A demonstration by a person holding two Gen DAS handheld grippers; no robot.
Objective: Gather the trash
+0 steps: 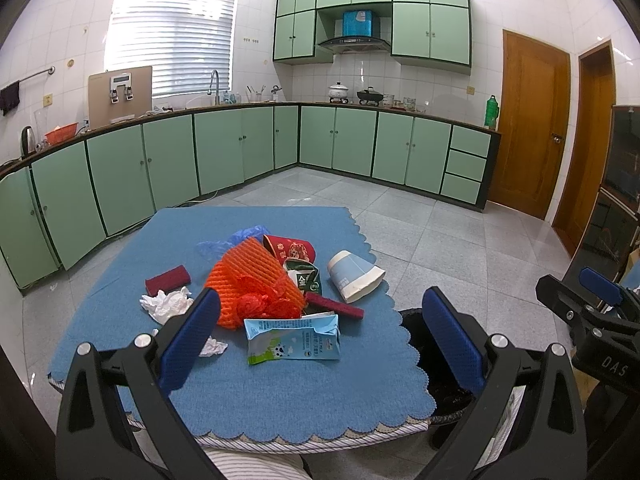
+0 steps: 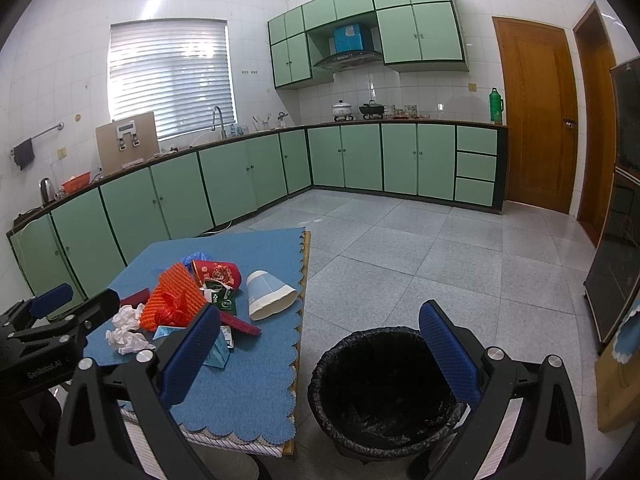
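Nothing collected yet, I judge: my left tongs (image 1: 320, 332) hang spread and empty over the counter (image 1: 280, 400), where the trash pile (image 1: 256, 284) lies. My right tongs (image 2: 320, 344) gape, empty, above the black-lined bin (image 2: 384, 392).

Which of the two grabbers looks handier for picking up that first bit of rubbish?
Probably the left gripper: it hangs open right over the milk carton on the table. The right gripper, also open, faces the bin beside the table.

"DAS" on right gripper (image 1: 612, 368); "GenRobot.AI", left gripper (image 2: 44, 370)
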